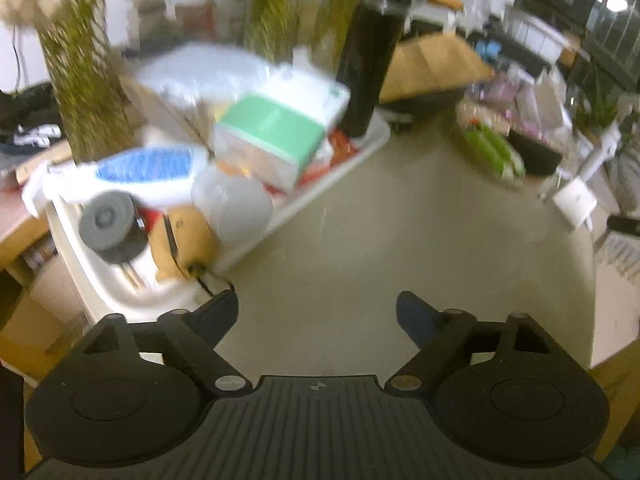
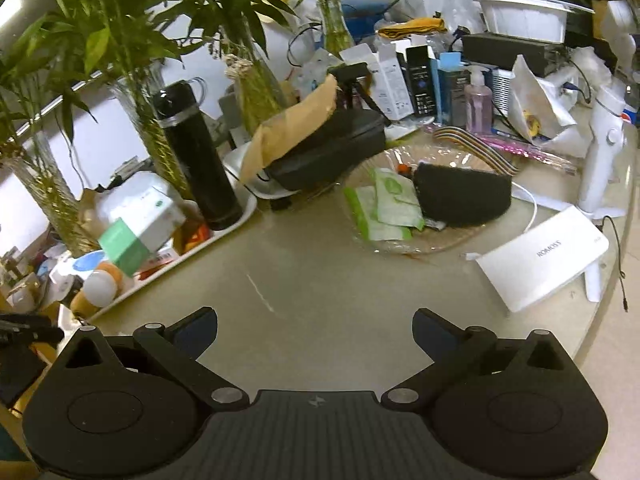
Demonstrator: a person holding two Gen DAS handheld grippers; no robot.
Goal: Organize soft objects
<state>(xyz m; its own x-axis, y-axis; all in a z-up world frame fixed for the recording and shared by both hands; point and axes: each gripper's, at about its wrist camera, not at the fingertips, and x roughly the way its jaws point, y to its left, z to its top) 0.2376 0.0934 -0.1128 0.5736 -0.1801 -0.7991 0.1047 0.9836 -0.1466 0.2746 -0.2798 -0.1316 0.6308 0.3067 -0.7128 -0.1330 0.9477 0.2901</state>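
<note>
Here both grippers hang over a bare stretch of the beige table (image 2: 320, 292), each with its jaws spread wide and nothing between them. The right gripper (image 2: 315, 330) sits at the bottom of its view, fingers pointing toward the clutter at the back. Just above centre right in that view lies a clear plastic plate (image 2: 460, 240) holding a dark, fuzzy soft pouch (image 2: 464, 194) with green and white packets (image 2: 390, 208) touching its left side. To the lower right of the plate rests a white power bank (image 2: 544, 264), near the table edge. At the left of the frame a white tray (image 2: 224, 236) carries an upright black flask (image 2: 196, 156), a green and white box (image 2: 136, 232) and, toward the lower left, a white bulb-like ball (image 2: 100, 288). Behind the tray stand glass vases of bamboo (image 2: 120, 40). A black case (image 2: 332, 152) with brown paper draped over it sits between tray and plate.

The left wrist view is blurred. The left gripper (image 1: 316, 316) shows at the bottom; the same tray (image 1: 360, 152) fills the left and centre, with the flask (image 1: 368, 64), the box (image 1: 276, 136) and a brown soft pouch (image 1: 184, 240) near its closest corner. The plate with the soft pouch appears only as a smear at the right edge.
</note>
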